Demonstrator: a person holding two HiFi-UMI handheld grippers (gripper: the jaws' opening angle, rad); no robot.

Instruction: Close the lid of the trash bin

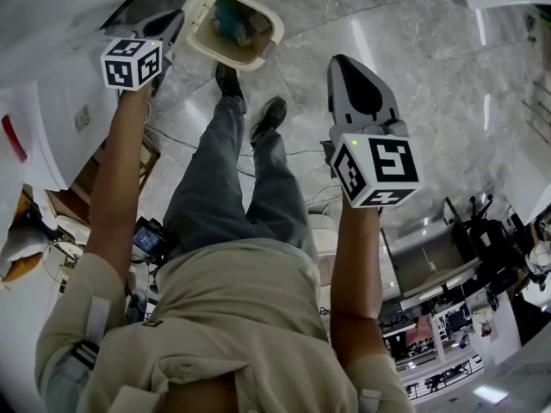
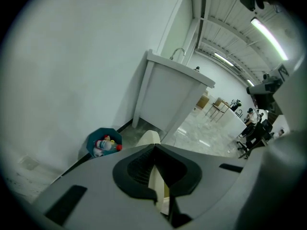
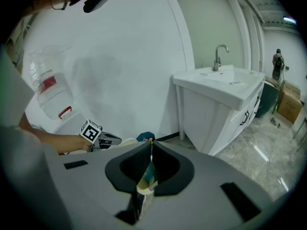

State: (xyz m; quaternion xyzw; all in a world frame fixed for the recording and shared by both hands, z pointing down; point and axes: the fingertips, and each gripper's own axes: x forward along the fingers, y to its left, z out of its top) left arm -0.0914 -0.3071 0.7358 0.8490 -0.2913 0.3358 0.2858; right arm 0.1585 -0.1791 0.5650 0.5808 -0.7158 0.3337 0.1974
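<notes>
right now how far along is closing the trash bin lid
Nothing looks done: the trash bin stands open, its contents showing. In hand: the left gripper, jaws together, is at the cream lid by the bin's left rim; I cannot tell whether it touches. The right gripper, jaws together and empty, hangs apart from the bin. Left to do: bring the lid down over the opening.

Shows right gripper (image 3: 151, 143) with jaw tips touching; beyond, left gripper (image 3: 108, 139) low against white wall (image 3: 129, 66); white sink unit (image 3: 225, 92) at right.
</notes>
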